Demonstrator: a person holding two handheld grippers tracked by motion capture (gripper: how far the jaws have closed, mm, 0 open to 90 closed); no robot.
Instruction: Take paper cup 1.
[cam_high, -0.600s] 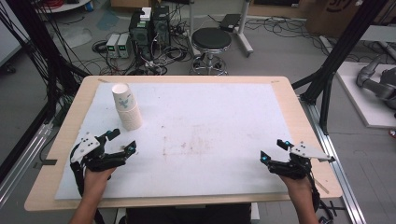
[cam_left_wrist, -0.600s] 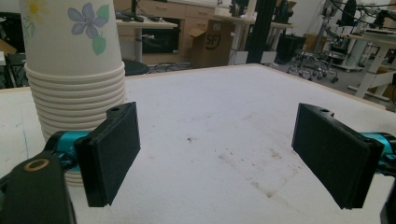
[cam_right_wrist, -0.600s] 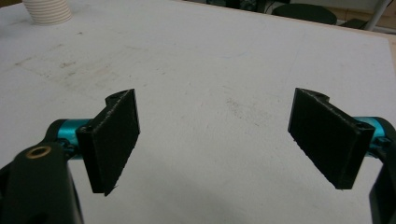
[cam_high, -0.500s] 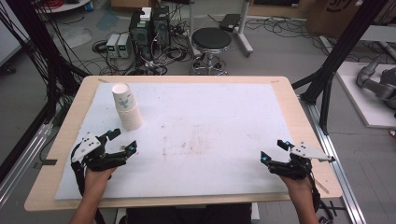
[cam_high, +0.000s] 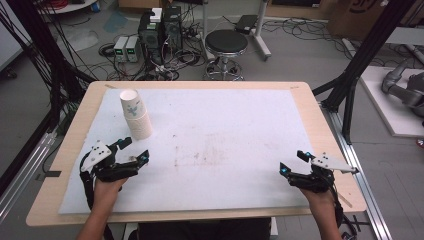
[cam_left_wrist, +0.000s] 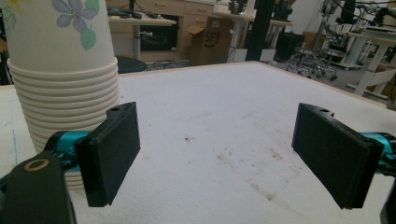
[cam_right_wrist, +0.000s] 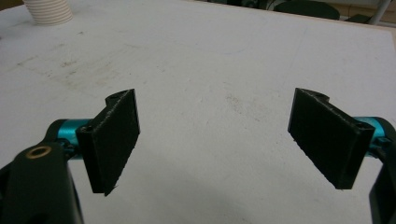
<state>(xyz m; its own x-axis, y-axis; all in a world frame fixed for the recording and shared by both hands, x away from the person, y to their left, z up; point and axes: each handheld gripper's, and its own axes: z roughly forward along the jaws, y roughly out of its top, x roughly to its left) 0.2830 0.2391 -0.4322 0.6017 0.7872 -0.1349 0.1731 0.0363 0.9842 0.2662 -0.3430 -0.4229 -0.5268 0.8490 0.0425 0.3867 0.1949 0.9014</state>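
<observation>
Paper cups (cam_high: 136, 114), matt and flower-printed, sit stacked on a stained white mat (cam_high: 225, 145). The table's (cam_high: 310, 107) edge is pale wood.

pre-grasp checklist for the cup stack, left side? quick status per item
1. Left gripper open: ok, jaws spread wide in the left gripper view.
2. Stack of paper cups upright on the white mat: ok.
3. Stack between the left jaws: not ok, it stands off to one side of them, not touched.
4. Path to the stack free of other things: ok.
5. Right gripper open and far from the stack: ok.
6. Number of nested cups: cannot tell exactly; many rims show.
</observation>
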